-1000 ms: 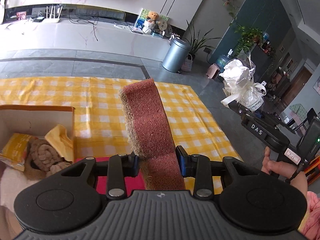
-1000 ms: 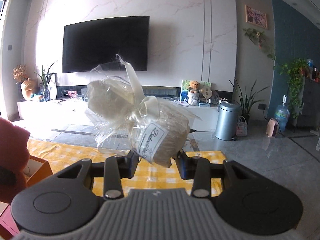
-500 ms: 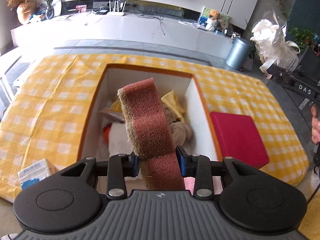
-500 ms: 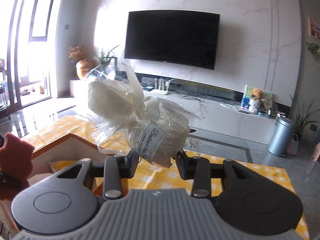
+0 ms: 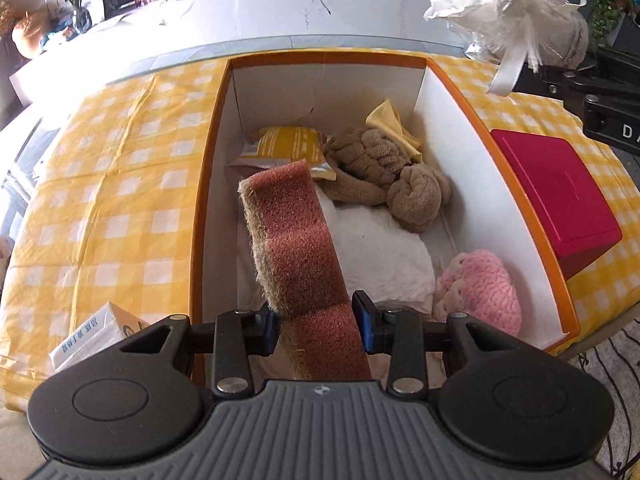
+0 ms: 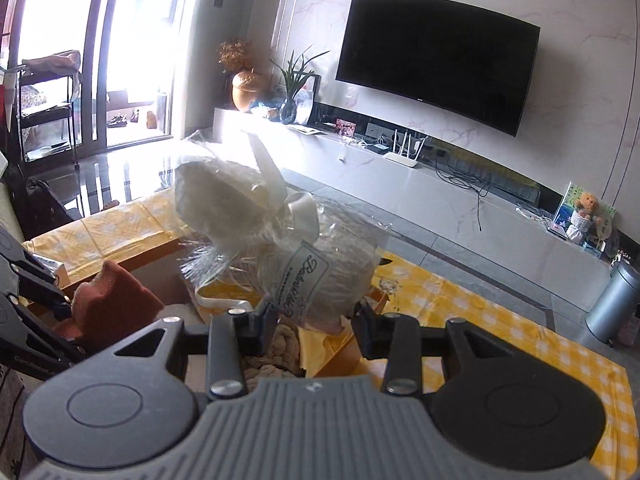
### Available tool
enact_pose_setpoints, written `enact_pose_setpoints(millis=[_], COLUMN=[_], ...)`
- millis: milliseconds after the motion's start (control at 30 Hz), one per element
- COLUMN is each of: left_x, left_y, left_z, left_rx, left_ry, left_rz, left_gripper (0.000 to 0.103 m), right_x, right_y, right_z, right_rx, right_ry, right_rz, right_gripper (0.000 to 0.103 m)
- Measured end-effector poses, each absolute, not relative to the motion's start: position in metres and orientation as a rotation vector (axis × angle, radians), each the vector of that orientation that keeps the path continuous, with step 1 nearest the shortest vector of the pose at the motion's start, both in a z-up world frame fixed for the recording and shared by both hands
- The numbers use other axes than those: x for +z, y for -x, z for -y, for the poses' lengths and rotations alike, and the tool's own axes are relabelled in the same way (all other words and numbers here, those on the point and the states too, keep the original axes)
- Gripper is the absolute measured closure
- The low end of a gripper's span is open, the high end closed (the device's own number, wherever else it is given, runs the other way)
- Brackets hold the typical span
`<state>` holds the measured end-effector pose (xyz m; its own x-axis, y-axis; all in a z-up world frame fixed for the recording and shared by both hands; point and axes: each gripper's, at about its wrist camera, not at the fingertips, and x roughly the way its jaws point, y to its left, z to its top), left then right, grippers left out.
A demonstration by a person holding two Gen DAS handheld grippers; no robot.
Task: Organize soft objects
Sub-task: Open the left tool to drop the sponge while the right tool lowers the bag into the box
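Above the open orange box (image 5: 500,152), the left gripper (image 5: 318,326) clamps a red sponge (image 5: 298,240), long axis pointing forward and down; the right gripper (image 6: 314,326), farther right, grips a wrapped white bundle (image 6: 280,236).

We hold our left gripper (image 5: 316,322) low and near, tipped downward and pointing away from us, its two jaws pressed in from either side on a reddish sponge (image 5: 298,256) that stands up between them, so the pads (image 5: 269,326) bite into its lower part. Our right gripper (image 6: 314,326) is raised higher and off to the right, aimed more level, and its jaws are closed on a white cellophane-wrapped bundle (image 6: 288,248) that bulges above them. From the left wrist view, the right gripper's dark body shows at the far right edge; from the right, the left one at the near left.
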<state>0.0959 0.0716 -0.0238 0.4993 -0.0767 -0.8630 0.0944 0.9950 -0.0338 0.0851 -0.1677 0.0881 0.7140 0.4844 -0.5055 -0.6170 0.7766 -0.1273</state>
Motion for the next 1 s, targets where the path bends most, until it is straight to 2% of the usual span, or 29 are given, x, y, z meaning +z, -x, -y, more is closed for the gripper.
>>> enact_pose_setpoints(millis=[33, 67, 100, 133, 367, 633, 1000], left_x=[-0.024, -0.023, -0.021, -0.019, 0.009, 0.054, 0.046], left_y=[-0.095, -0.093, -0.089, -0.084, -0.058, -0.034, -0.044], left_z=[-0.073, -0.074, -0.075, -0.074, -0.075, -0.093, -0.136], left_rx=[-0.102, -0.104, -0.105, -0.101, -0.021, 0.182, 0.26], left_ry=[-0.017, -0.024, -0.037, -0.048, -0.063, -0.076, 0.145], left_rz=[-1.049, -1.042, -1.017, -0.997, -0.908, -0.706, -0.685], left_gripper=[0.044, 0.039, 0.025, 0.02, 0.02, 0.017, 0.018], right_x=[0.088, 0.088, 0.087, 0.085, 0.083, 0.065, 0.038], right_y=[-0.087, -0.089, -0.09, -0.09, -0.089, -0.059, -0.05], right_z=[0.169, 0.167, 0.166, 0.163, 0.149, 0.111, 0.026], right_rx=[0.615, 0.607, 0.603, 0.601, 0.65, 0.841, 0.987], right_ry=[0.303, 0.311, 0.318, 0.326, 0.359, 0.457, 0.656], right_rz=[-0.475, -0.483, -0.488, -0.492, -0.515, -0.584, -0.762], right_gripper=[0.064, 0.064, 0.064, 0.064, 0.064, 0.064, 0.066])
